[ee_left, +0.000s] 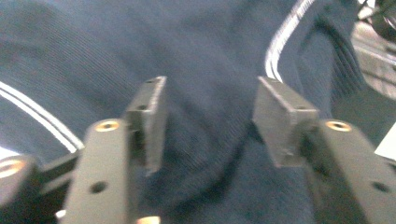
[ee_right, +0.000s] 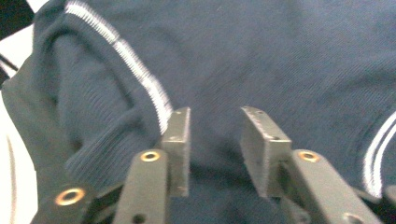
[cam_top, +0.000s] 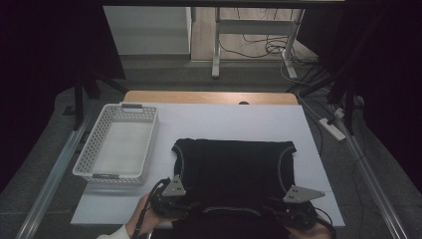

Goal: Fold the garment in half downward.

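A dark navy garment [cam_top: 234, 169] with thin white stripes lies spread flat on the white tabletop [cam_top: 239, 119], its near edge at the table's front. My left gripper [cam_top: 191, 204] is over the garment's near-left corner, held by a hand in a white sleeve. In the left gripper view the gripper [ee_left: 210, 93] is open, with ribbed navy cloth [ee_left: 201, 42] under the gap. My right gripper [cam_top: 272, 206] is over the near-right corner. The right gripper view shows that gripper [ee_right: 215, 116] open just above the cloth [ee_right: 261, 56], beside a white stripe [ee_right: 140, 79].
An empty white perforated basket [cam_top: 152, 142] stands on the table's left side, close to the garment. A wooden strip [cam_top: 209, 97] runs along the far edge. Beyond the table are desk legs, cables and a power strip [cam_top: 332, 128] on the floor.
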### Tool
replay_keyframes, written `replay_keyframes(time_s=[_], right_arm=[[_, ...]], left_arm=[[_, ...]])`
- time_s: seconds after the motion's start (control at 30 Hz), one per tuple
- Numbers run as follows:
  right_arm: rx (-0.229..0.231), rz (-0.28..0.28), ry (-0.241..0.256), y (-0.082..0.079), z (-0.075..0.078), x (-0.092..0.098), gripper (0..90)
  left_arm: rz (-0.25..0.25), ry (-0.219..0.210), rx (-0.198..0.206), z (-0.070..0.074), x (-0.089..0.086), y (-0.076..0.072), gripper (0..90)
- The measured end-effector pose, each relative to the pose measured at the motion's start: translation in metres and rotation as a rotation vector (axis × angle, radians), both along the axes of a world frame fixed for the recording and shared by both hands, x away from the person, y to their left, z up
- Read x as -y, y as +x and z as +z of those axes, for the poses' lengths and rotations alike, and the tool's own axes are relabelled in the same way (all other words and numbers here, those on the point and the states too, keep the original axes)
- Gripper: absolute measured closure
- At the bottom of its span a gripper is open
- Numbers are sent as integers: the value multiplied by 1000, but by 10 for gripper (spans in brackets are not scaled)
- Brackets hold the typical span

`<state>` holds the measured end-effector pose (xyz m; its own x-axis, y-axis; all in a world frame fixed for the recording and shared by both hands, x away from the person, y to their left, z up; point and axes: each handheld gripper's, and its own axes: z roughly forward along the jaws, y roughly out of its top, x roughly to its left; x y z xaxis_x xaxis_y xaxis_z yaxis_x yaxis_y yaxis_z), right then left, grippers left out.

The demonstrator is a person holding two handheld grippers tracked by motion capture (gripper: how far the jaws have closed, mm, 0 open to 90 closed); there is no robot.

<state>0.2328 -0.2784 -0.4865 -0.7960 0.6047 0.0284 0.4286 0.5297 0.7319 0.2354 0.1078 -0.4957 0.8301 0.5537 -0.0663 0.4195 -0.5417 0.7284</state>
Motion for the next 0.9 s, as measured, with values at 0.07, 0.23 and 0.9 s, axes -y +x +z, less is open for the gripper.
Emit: replay_keyframes(time_s=[0.07,0.23,0.9], right_arm=[[4,-17,4,9,1,-2,501],[8,-51,23,35,5,-5,377],[16,-118,-13,125,13,-17,329]], left_arm=[[38,-9,4,4,-1,11,325],[102,2,-3,9,-2,40,282],[217,45,18,31,8,130,268]])
